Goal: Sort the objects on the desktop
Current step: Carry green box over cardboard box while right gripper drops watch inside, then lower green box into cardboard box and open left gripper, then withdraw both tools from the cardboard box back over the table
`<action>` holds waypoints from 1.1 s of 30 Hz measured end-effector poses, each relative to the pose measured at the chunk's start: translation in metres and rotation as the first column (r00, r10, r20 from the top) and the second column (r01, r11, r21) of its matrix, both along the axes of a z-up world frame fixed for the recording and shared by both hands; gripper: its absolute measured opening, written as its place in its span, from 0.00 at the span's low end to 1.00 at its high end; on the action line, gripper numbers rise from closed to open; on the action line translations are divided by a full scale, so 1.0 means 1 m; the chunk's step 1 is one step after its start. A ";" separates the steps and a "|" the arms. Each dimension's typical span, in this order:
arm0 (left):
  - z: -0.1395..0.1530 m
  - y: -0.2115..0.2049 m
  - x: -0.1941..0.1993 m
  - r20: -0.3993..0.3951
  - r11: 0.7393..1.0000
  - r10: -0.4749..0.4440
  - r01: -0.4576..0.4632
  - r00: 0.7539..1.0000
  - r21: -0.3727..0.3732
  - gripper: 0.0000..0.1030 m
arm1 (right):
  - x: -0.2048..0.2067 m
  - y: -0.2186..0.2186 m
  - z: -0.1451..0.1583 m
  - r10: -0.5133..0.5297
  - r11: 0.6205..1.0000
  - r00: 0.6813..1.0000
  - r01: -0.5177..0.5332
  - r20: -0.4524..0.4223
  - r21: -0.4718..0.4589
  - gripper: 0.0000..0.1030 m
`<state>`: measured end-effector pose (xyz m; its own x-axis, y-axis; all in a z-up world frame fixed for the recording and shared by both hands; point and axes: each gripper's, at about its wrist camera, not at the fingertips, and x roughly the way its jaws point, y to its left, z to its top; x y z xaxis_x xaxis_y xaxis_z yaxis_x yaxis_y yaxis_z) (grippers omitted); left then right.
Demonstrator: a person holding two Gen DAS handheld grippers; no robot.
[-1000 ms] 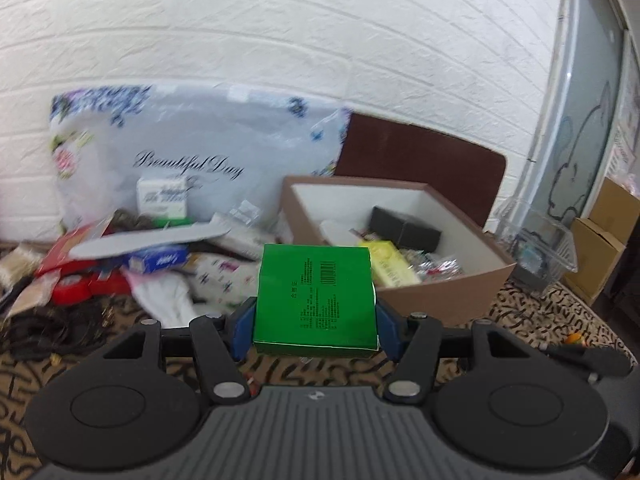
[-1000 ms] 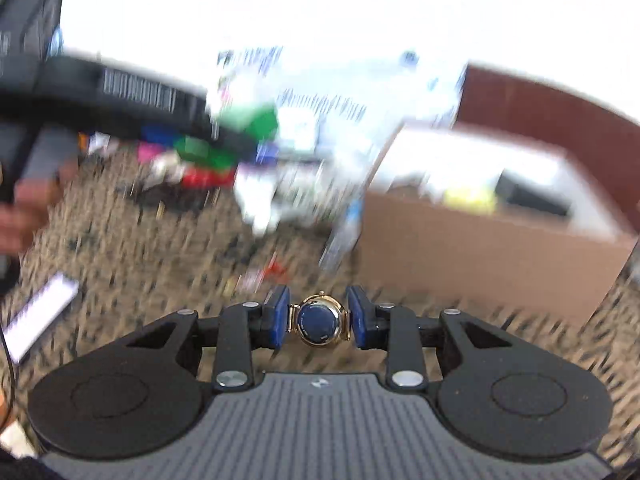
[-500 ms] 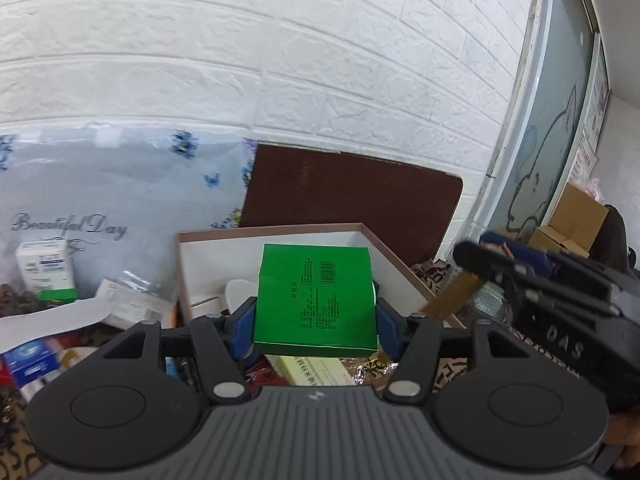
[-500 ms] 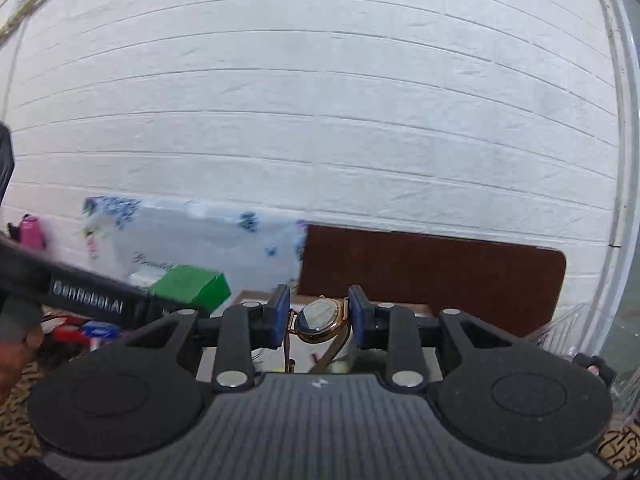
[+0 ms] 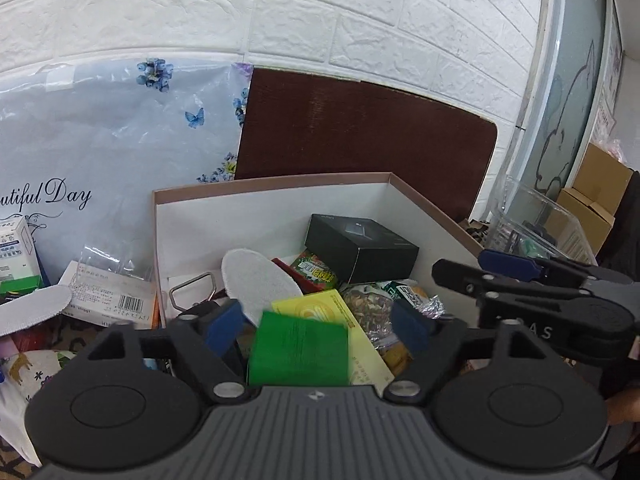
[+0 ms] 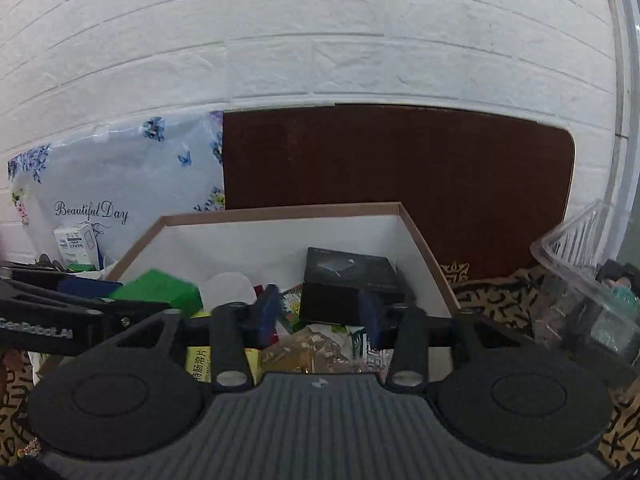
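Even, bright daylight in both views; white brick wall [image 5: 360, 20] well lit, no hard shadows. Strong fisheye bending at edges, dark corners. Green box [image 5: 300, 350] motion-blurred in left view. Faint glare on plastic bag [image 5: 100, 128]. Right view slightly softer overall.

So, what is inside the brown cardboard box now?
Inside the brown cardboard box lie a black box, a white oval pad, a yellow packet, snack packets and the green box. Anything underneath is covered.

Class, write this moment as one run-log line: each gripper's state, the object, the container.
left gripper: open | right gripper: open | green box: released, blurred, over cardboard box | watch: not visible
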<state>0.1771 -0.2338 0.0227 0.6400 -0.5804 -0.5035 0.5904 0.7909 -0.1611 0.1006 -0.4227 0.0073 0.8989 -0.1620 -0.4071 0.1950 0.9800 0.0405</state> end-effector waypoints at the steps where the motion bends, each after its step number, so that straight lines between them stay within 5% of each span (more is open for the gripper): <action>1: 0.002 0.001 -0.002 0.012 1.000 0.009 -0.009 1.000 -0.005 0.92 | 0.000 -0.001 -0.002 -0.010 1.000 1.000 0.010 0.003 0.001 0.64; 3: 0.005 0.004 -0.005 0.031 0.999 0.028 -0.028 0.999 -0.016 0.97 | -0.002 0.001 -0.005 -0.019 1.000 1.000 0.019 0.004 -0.008 0.82; 8: 0.010 0.008 -0.016 0.055 0.999 0.044 -0.043 0.998 -0.015 0.98 | -0.007 0.011 -0.005 0.004 1.000 1.000 -0.004 0.000 -0.019 0.87; 24: 0.025 0.055 -0.069 0.099 0.988 0.154 -0.151 0.983 -0.043 0.98 | -0.041 0.056 0.014 0.019 0.999 1.000 -0.020 -0.013 -0.033 0.93; 33: 0.028 0.080 -0.106 0.155 0.961 0.257 -0.269 0.954 0.066 0.98 | -0.062 0.097 0.015 0.095 0.995 0.995 -0.096 -0.017 -0.041 0.93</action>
<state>0.0712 -0.1539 0.0512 0.8332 -0.3404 -0.4358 0.3715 0.9283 -0.0148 0.0388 -0.3254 0.0224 0.9048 -0.0929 -0.4155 0.1008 0.9949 -0.0030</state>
